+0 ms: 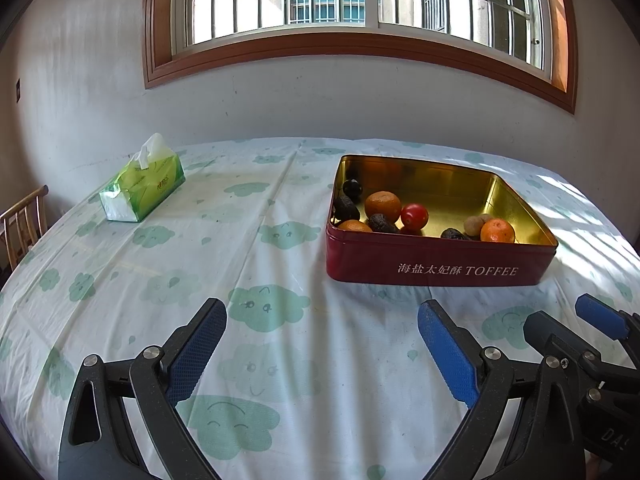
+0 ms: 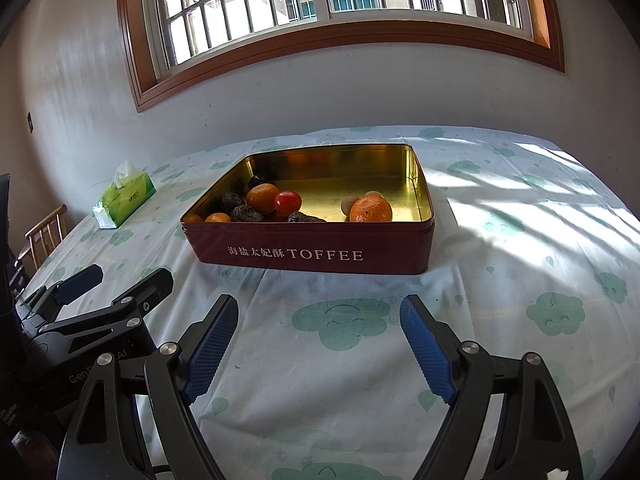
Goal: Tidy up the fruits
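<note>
A red toffee tin (image 1: 436, 268) with a gold inside stands on the table; it also shows in the right wrist view (image 2: 312, 256). In it lie oranges (image 1: 382, 206) (image 2: 370, 209), a red tomato (image 1: 414, 216) (image 2: 287, 202), several dark wrinkled fruits (image 1: 346, 207) (image 2: 246, 214) and a pale brown fruit (image 1: 474, 225). My left gripper (image 1: 322, 322) is open and empty, low over the cloth in front of the tin. My right gripper (image 2: 319, 318) is open and empty, also in front of the tin. Each gripper shows at the edge of the other's view.
A green tissue pack (image 1: 142, 194) (image 2: 124, 200) lies at the table's far left. The table wears a white cloth with green clouds (image 1: 264, 308). A wooden chair (image 1: 22, 224) stands at the left. A wall with a window is behind.
</note>
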A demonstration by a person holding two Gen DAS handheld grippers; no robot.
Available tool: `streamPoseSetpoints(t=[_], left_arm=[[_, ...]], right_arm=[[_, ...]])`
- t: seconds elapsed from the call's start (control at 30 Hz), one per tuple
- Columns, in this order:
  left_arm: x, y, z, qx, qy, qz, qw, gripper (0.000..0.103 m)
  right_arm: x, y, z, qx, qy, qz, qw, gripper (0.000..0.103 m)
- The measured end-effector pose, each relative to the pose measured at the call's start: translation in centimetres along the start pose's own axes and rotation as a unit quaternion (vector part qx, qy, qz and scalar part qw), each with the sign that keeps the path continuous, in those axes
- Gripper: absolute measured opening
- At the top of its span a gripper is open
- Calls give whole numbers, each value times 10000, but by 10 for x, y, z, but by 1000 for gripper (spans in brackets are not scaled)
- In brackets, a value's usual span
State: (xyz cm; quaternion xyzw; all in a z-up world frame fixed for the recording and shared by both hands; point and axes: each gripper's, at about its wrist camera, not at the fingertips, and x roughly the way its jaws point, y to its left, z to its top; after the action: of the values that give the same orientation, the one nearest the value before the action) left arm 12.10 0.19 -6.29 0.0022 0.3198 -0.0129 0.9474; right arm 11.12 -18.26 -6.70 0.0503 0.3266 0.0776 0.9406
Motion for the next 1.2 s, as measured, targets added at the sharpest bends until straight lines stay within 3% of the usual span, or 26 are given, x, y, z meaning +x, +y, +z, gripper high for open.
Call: streamPoseSetpoints(t=[0.97,1.13,1.2], left_arm=[[3,1,1,67,26,-10,10000,97],[0,-3,9,92,-90,-17,9999,97],[-4,-2,16,94,-294,16,9995,101]], right_arm=[[0,-3,1,19,-19,4,10000,81],[-6,-17,14,59,-99,-84,9999,81],[-9,-32,24,111,-131,-168,9997,87]])
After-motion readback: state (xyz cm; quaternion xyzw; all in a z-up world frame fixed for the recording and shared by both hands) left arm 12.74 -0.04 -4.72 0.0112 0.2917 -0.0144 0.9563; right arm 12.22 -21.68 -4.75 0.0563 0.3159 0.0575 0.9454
